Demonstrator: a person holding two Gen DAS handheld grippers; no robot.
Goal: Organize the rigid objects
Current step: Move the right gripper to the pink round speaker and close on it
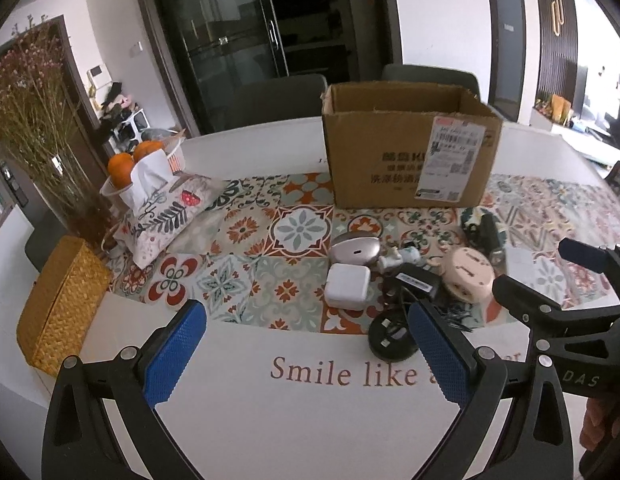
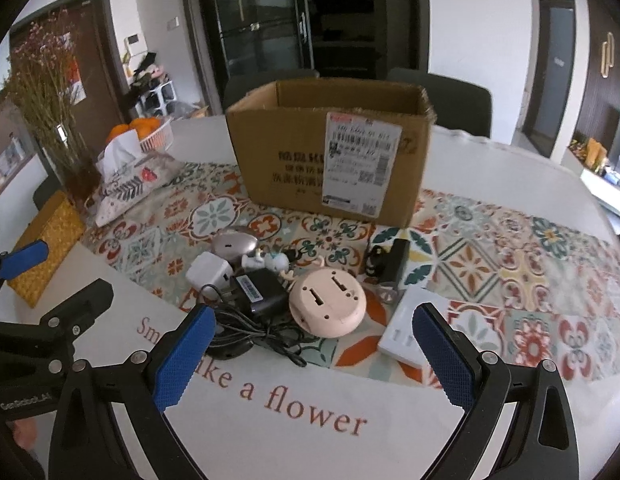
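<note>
An open cardboard box (image 1: 405, 152) (image 2: 329, 152) stands at the back of the patterned table runner (image 1: 270, 240). In front of it lies a cluster: a white charger (image 1: 347, 286) (image 2: 208, 274), a silver oval case (image 1: 354, 249) (image 2: 234, 242), a small figurine (image 1: 401, 258) (image 2: 270, 262), a black adapter with cable (image 1: 417, 282) (image 2: 260, 290), a pink round device (image 1: 469, 274) (image 2: 327, 300), a black stick-shaped item (image 2: 393, 268) and a flat white box (image 2: 405, 328). My left gripper (image 1: 308, 316) (image 2: 66, 276) is open and empty, just short of the charger. My right gripper (image 2: 313, 316) (image 1: 545, 270) is open and empty before the pink device.
A tissue pouch (image 1: 166, 216), a basket of oranges (image 1: 130, 164), a vase of dried flowers (image 1: 38, 120) and a woven box (image 1: 62, 304) occupy the table's left side. Chairs (image 2: 449, 96) stand behind the box. White cloth with lettering lies under both grippers.
</note>
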